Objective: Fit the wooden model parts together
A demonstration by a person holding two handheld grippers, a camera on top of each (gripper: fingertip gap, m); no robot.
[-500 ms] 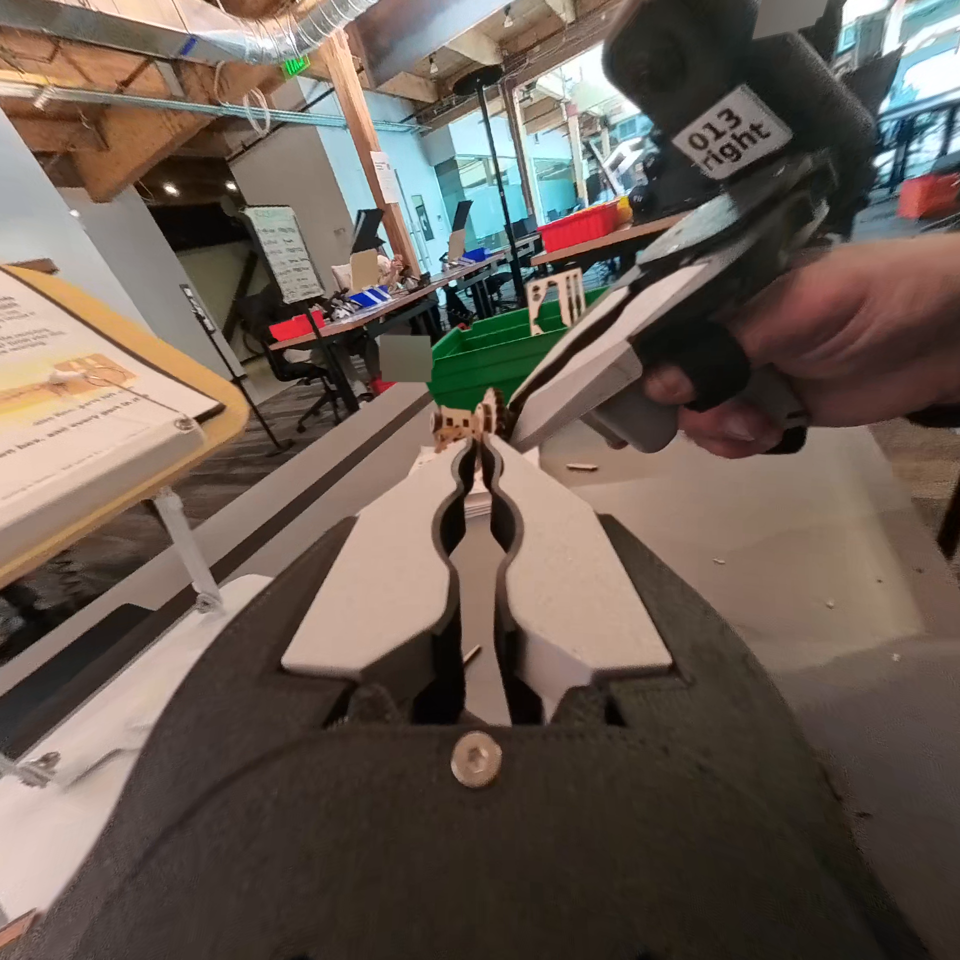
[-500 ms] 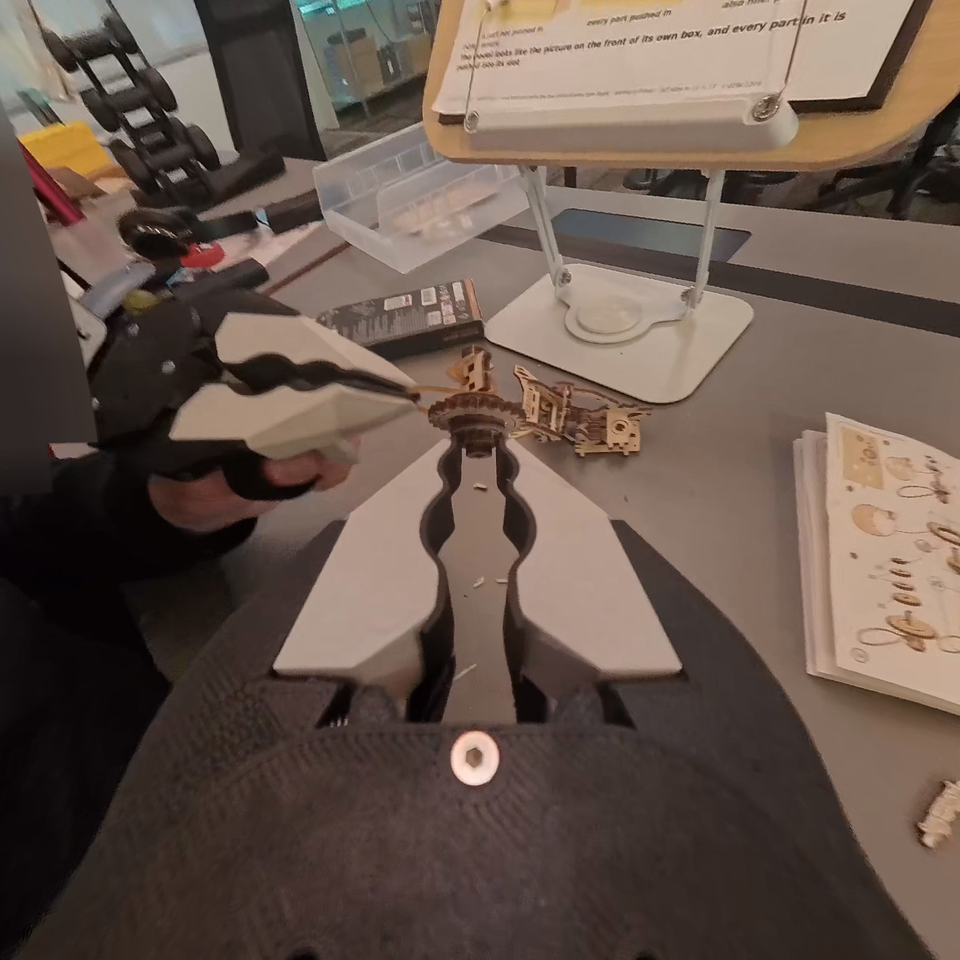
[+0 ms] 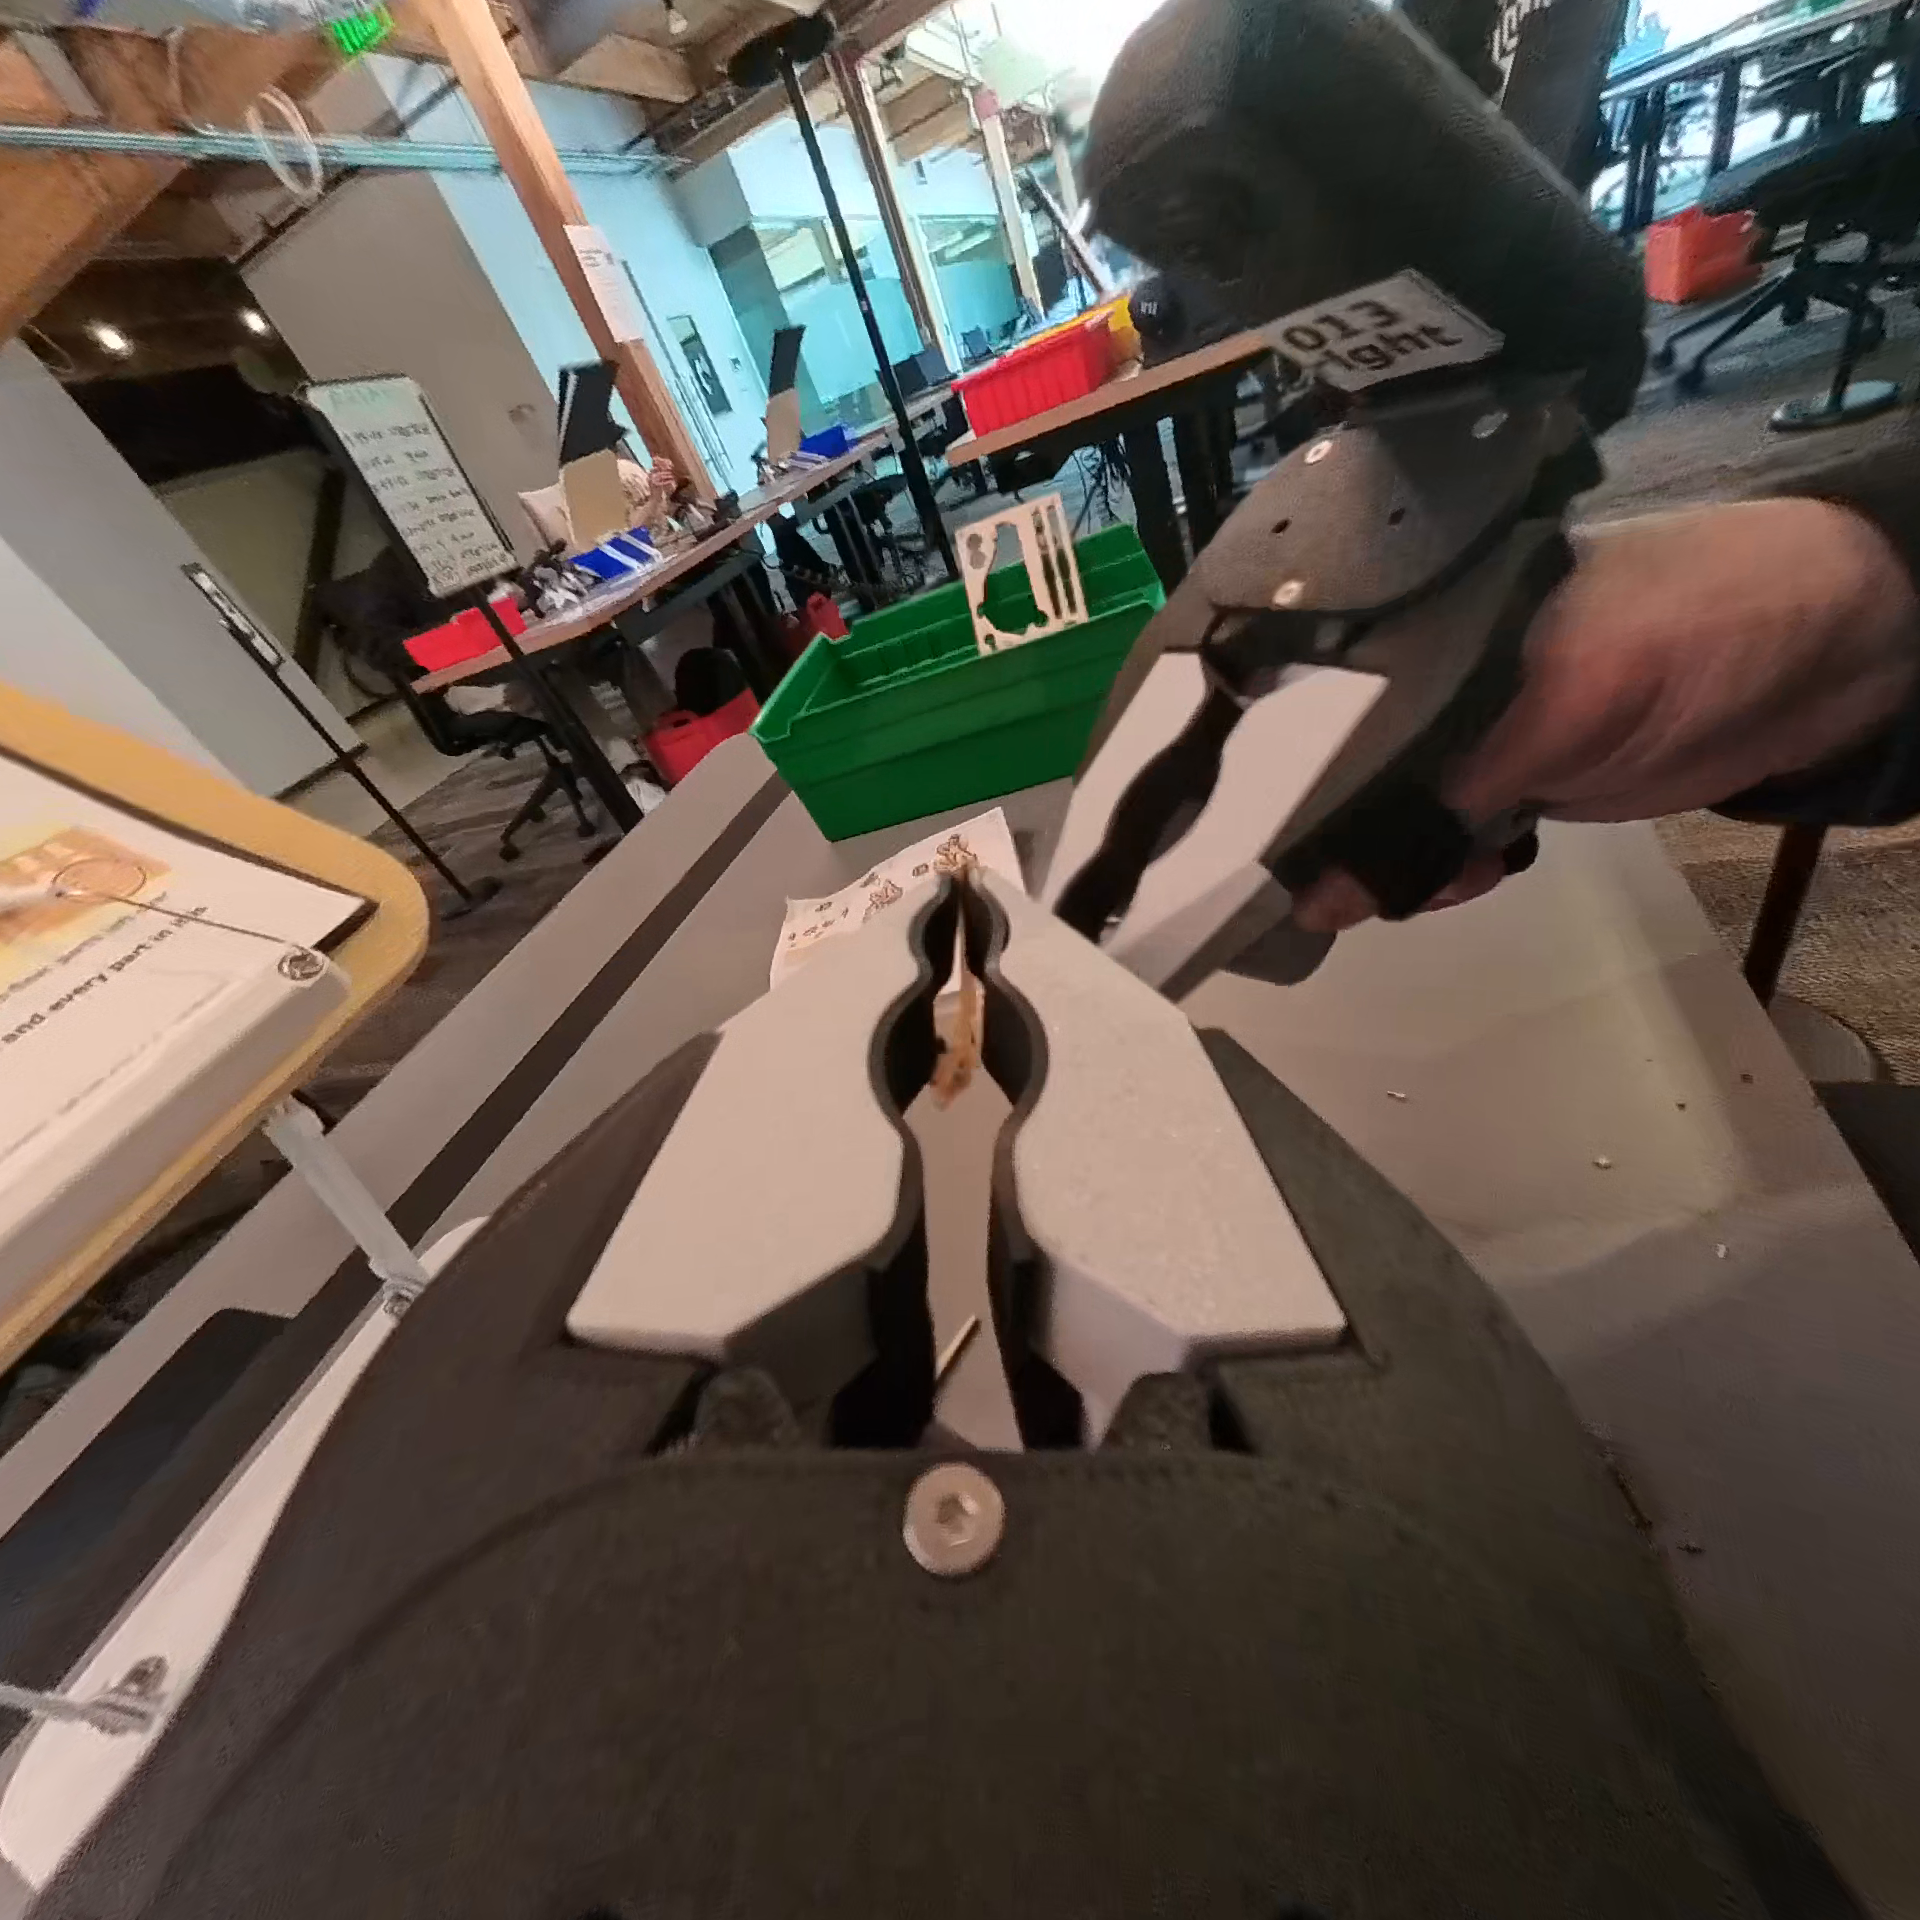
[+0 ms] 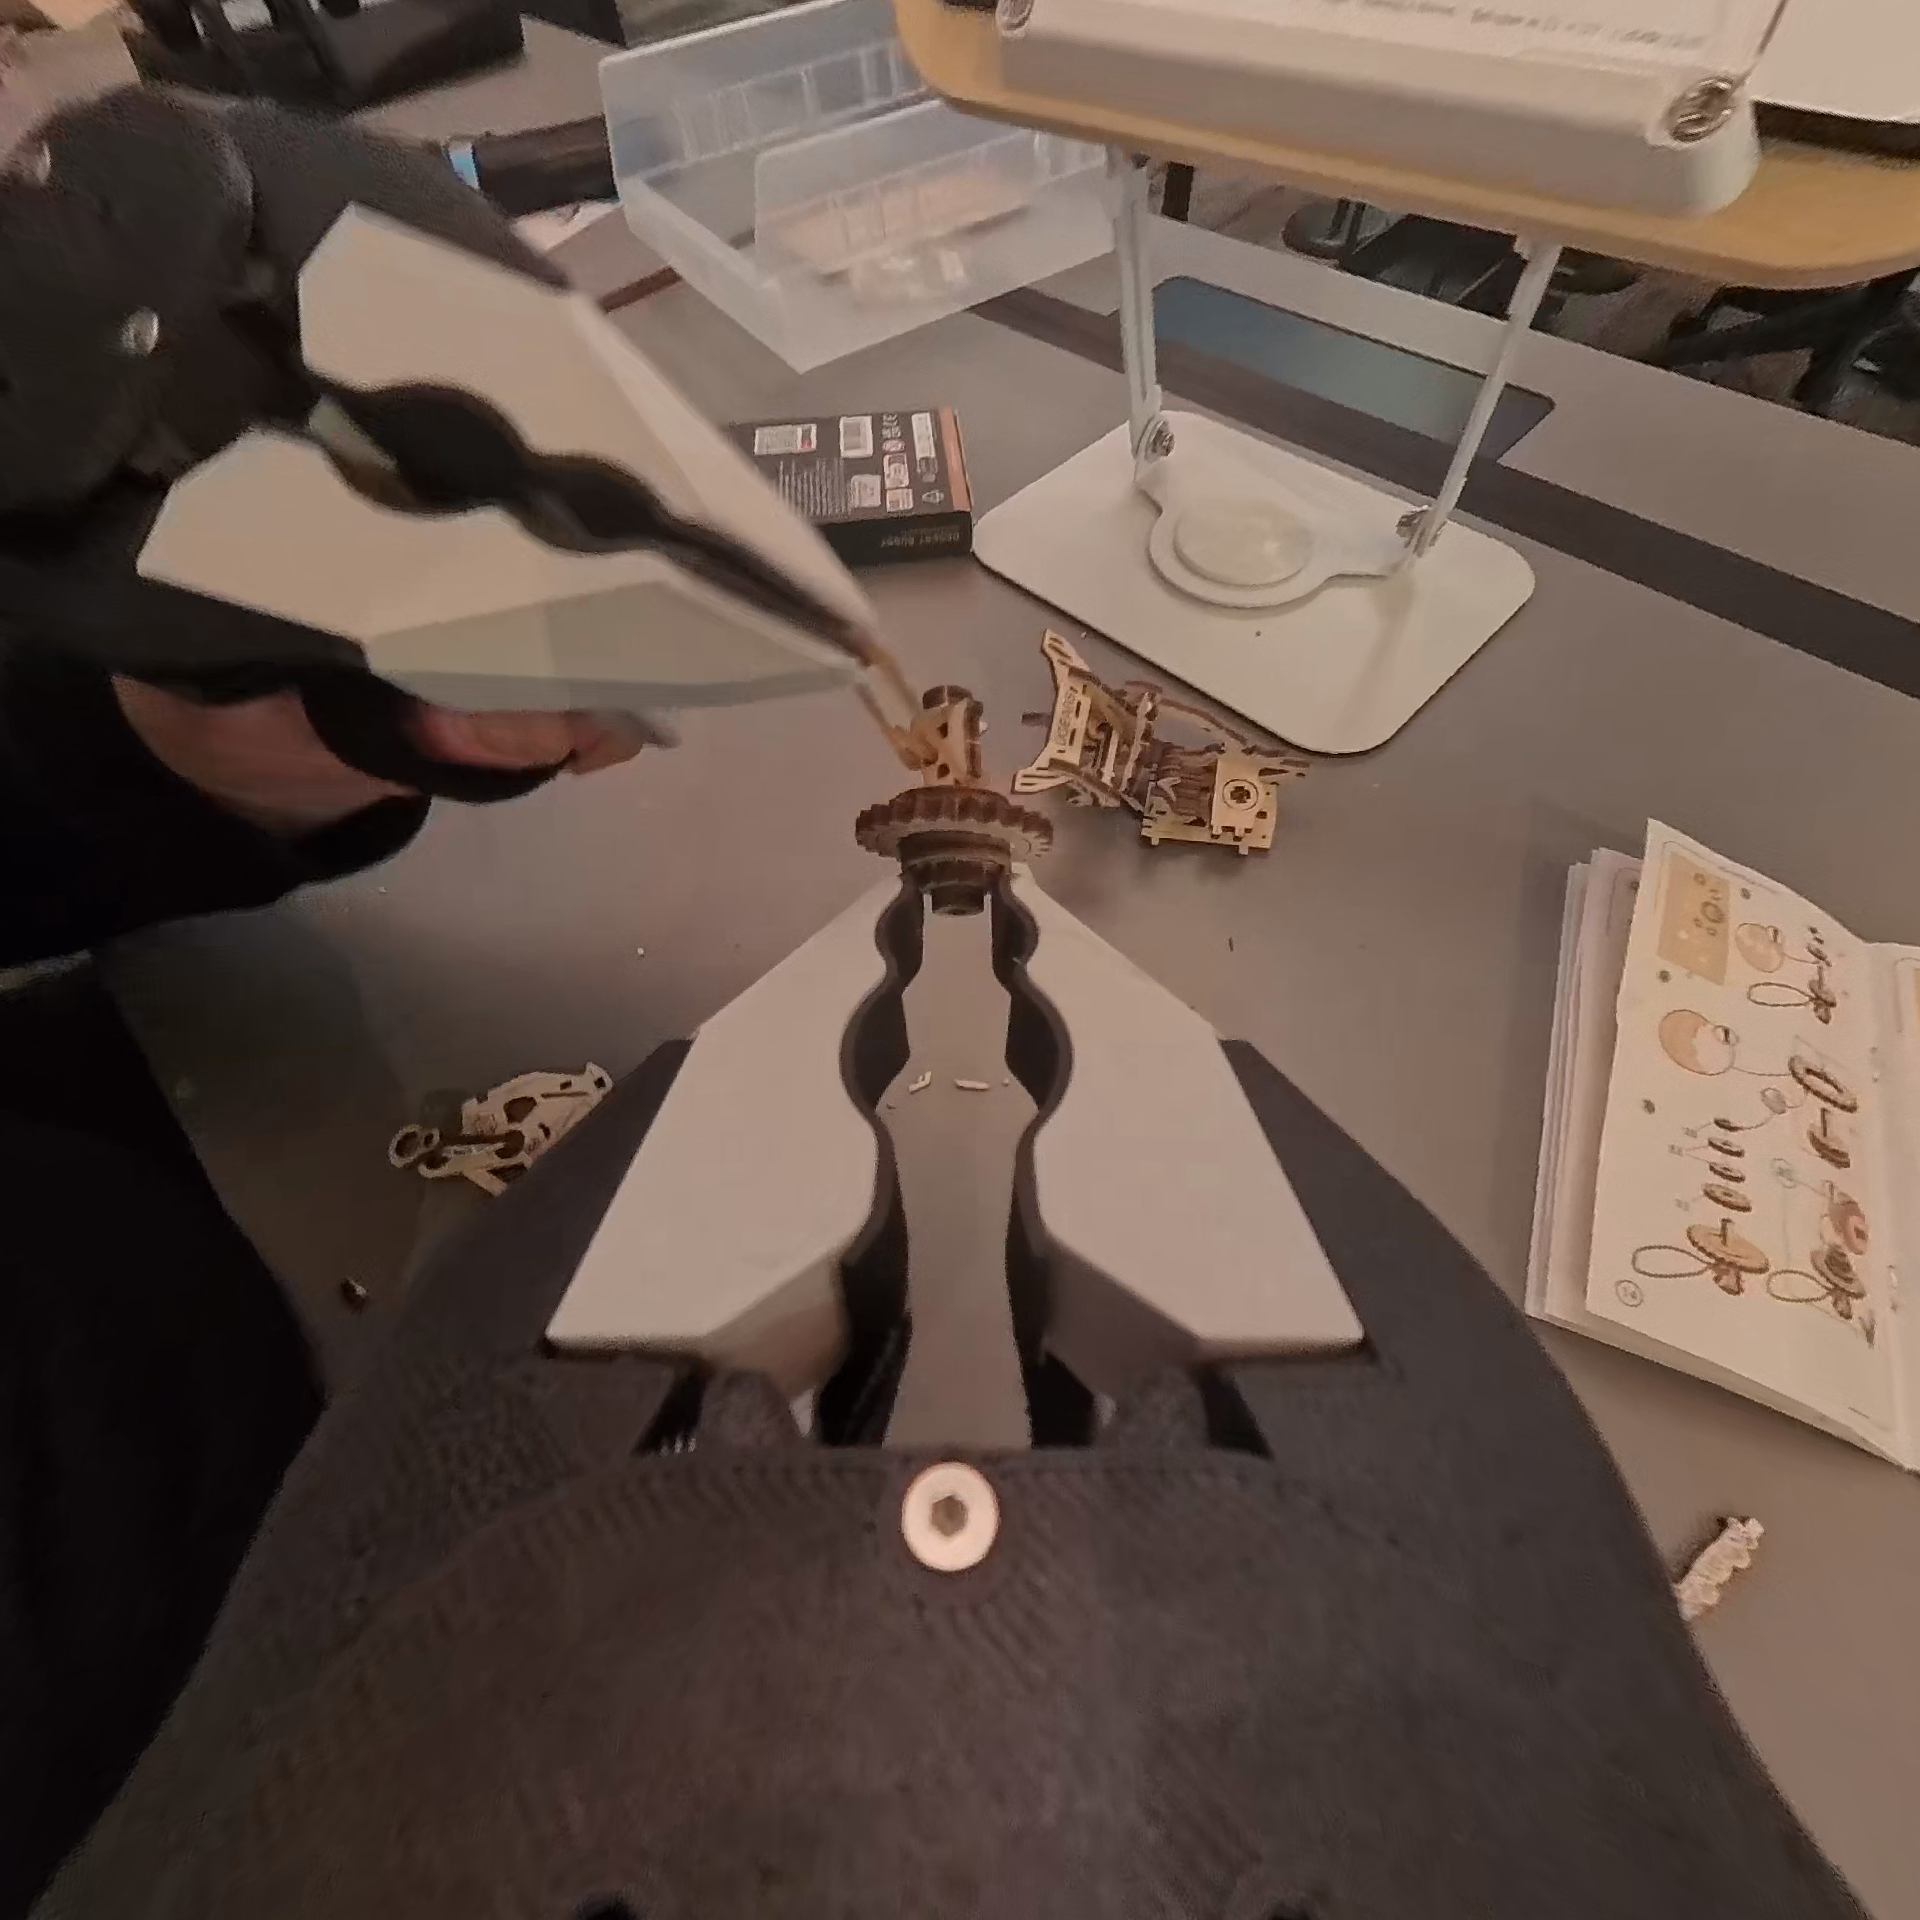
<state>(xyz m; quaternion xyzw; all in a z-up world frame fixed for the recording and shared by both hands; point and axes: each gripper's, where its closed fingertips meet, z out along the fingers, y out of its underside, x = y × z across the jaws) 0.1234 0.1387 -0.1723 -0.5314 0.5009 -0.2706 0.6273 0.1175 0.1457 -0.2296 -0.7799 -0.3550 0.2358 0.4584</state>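
Right tongs [image 4: 951,894] clamp the dark toothed wooden gear hub [image 4: 951,836]; left tongs [image 4: 868,665], pinching a pale flat wooden piece [image 4: 935,732], hover just above it.

Two claws: left claw [image 3: 961,904], right claw [image 4: 954,883]. One gear assembly [image 4: 951,831], one half-built model [image 4: 1153,769], one booklet [image 4: 1745,1122], one green bin [image 3: 935,717], one clear box [image 4: 831,208].

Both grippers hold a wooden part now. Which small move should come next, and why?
Probably ease the left gripper down so its thin wooden piece seats further above the gear. The right gripper holds the gear by its hub, and the piece already sits just above it, slightly tilted.
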